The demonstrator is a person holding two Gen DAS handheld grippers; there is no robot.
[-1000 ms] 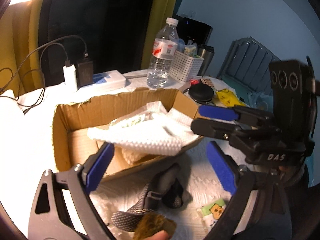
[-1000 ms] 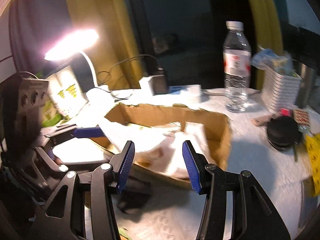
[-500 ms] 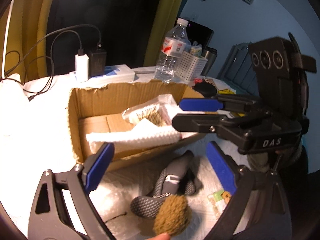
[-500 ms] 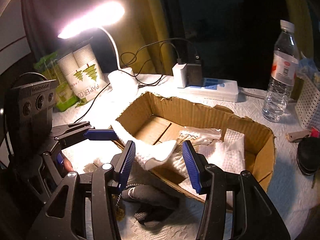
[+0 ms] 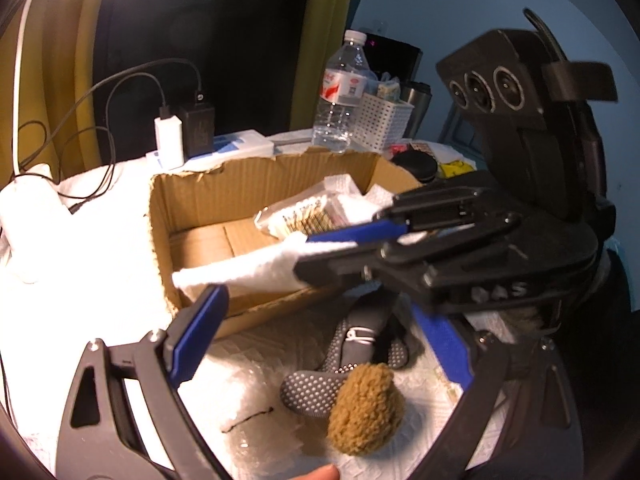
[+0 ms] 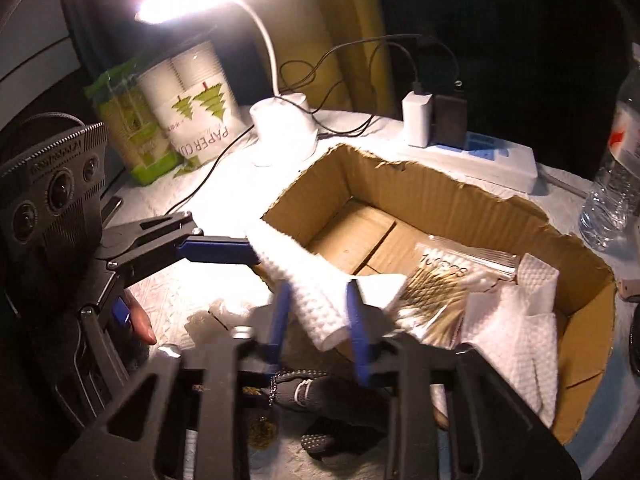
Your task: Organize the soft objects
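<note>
1. White textured cloth [image 6: 316,292] is being pinched by R gripper [image 6: 318,316], jaws narrow around one end.
2. Cloth's other end is being draped over near wall of cardboard box [image 5: 256,184], touching L gripper's upper finger.
3. L gripper [image 5: 320,336] is being held w/ jaws wide, nothing between them.
4. Grey dotted glove [image 5: 352,360] & tan fuzzy ball [image 5: 366,408] are lying on table, just outside box, near edge.
5. Cotton swab bag [image 6: 448,292] & paper towels [image 6: 516,332] are lying inside box.
</note>
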